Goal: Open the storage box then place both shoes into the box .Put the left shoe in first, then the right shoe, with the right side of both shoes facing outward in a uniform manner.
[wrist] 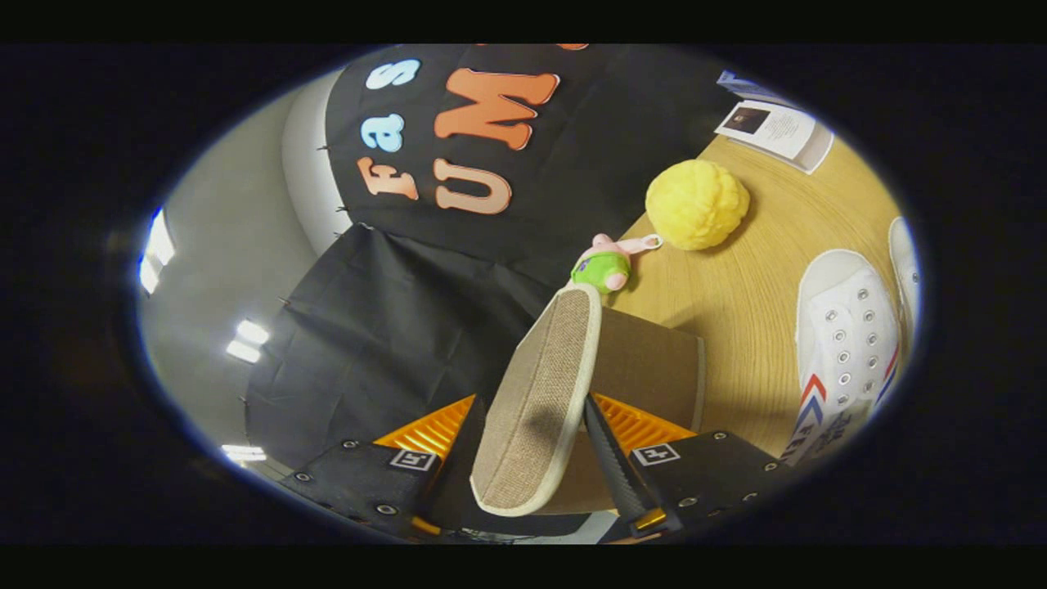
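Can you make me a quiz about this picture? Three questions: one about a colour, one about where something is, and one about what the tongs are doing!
1. What colour are the shoes mostly?
A. black
B. white
C. green

2. Where is the fluffy yellow ball?
A. on top of a shoe
B. hanging on the cloth wall
C. on the wooden table, just past the little plush toy

3. What are the tongs doing?
A. squeezing the box lid between both fingers
B. wide open with nothing between them
C. picking up a shoe

Answers:
1 B, the lace-up shoes are white with small red and blue stripes.
2 C, the ball rests on the table next to the toy.
3 A, the brown lid stands between the fingers, with one against each side.
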The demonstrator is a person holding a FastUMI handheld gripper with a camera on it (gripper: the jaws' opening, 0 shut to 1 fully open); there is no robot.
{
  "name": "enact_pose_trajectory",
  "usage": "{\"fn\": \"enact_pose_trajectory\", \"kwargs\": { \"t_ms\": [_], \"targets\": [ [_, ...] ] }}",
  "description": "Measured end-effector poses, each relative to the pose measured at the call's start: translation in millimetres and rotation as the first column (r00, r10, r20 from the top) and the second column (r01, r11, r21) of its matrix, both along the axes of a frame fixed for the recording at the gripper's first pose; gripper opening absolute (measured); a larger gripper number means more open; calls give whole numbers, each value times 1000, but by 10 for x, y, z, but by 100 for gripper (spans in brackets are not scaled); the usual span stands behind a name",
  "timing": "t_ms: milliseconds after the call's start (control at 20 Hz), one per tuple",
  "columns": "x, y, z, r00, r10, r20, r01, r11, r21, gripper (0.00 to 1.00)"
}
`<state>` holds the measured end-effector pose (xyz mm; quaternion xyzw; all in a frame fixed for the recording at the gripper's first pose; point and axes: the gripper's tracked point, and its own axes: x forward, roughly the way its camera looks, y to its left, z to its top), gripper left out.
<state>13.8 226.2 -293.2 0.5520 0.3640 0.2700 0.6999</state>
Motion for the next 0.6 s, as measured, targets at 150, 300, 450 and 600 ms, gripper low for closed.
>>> {"fn": "enact_pose_trajectory", "kwargs": {
  "t_ms": [150, 300, 450, 600],
  "targets": [
    [-59, 54, 93, 999, 27, 39, -28, 999, 28, 72],
    [-37, 81, 176, 998, 10, 63, -14, 998, 53, 54],
    [-30, 179, 18, 999, 26, 43, -25, 999, -24, 38],
    [-57, 249, -165, 999, 34, -12, -35, 997, -67, 28]
  ]
}}
